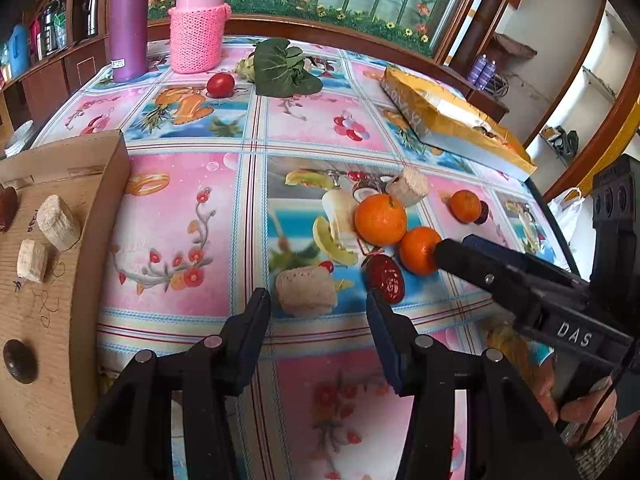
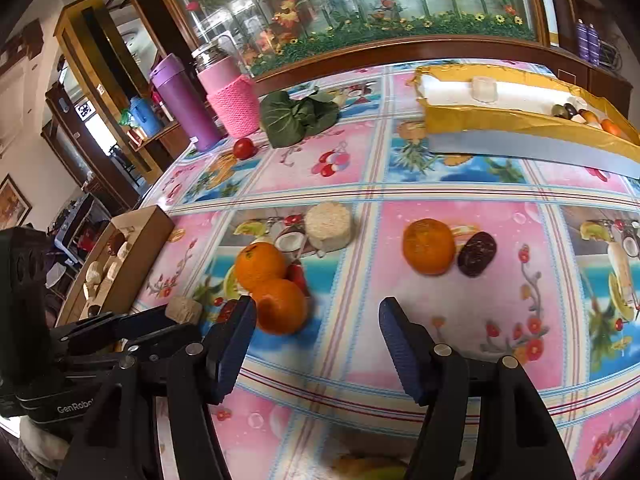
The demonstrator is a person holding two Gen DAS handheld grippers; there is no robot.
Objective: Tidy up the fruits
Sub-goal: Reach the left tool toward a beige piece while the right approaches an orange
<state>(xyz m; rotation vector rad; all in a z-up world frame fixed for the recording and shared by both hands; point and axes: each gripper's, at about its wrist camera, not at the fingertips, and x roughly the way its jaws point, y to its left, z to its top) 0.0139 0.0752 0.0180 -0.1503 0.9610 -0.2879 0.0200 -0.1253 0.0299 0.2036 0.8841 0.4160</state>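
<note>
Sorting partly done, by our reading. The cardboard box (image 1: 60, 280) at the left edge of the worktop (image 1: 180, 220) already carries two pale cut chunks, a dark reddish piece and a dark round fruit; the yellow tray (image 2: 520, 120) at the far right holds a small cluster of fruit at one end and a pale cube. Still loose on the cloth: two oranges touching each other, the larger orange (image 1: 380, 219) behind the nearer orange (image 1: 418, 250); a third orange (image 2: 428, 246) apart to the right with a dark purple fruit (image 2: 477, 254) touching its side; a red date (image 1: 386, 278) just beside the near pair; one pale cut chunk (image 1: 306, 291) close in and a pale round slice (image 2: 329, 226) farther back; a red tomato (image 1: 220, 85) and a leafy green (image 1: 282, 68) near the pink bottle (image 1: 198, 20) and purple flask (image 1: 128, 20). Left tongs (image 1: 318, 304) released, jaws spread, nothing between them, hovering just short of the near chunk. Right tongs (image 2: 318, 316) likewise spread and empty, left finger at the nearer orange. We judge roughly half the pieces remain, the oranges likely next.
</note>
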